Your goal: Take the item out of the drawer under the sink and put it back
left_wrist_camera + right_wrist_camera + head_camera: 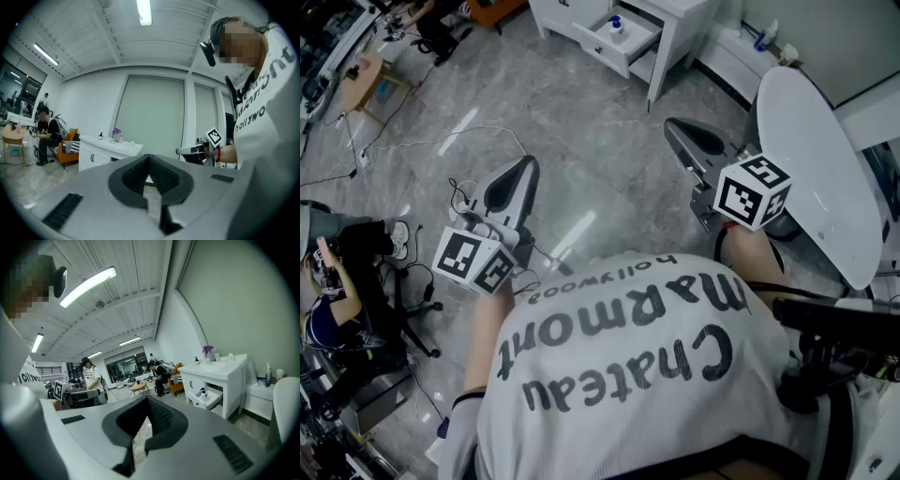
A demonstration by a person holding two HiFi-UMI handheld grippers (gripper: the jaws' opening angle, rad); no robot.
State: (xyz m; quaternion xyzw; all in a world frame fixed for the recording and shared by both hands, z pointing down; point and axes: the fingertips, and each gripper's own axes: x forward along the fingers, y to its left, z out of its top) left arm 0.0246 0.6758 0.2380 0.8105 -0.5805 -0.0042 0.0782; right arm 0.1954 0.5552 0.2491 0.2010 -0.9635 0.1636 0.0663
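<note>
Head view: the left claw (512, 186) and the right claw (692, 141) hang above the floor (581, 112), well apart from the sink cabinet (682, 11). Its drawer (630, 44) is open, and a small bottle (616, 24) stands inside.

Left gripper view: the jaws are closed together, with nothing between them.

Right gripper view: the jaws are closed together too, and empty.

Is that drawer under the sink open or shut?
Open: the drawer juts out of the white cabinet, a small bottle visible inside.

White oval table (811, 159) right; seated person (333, 281) left; orange sofa (67, 150).
</note>
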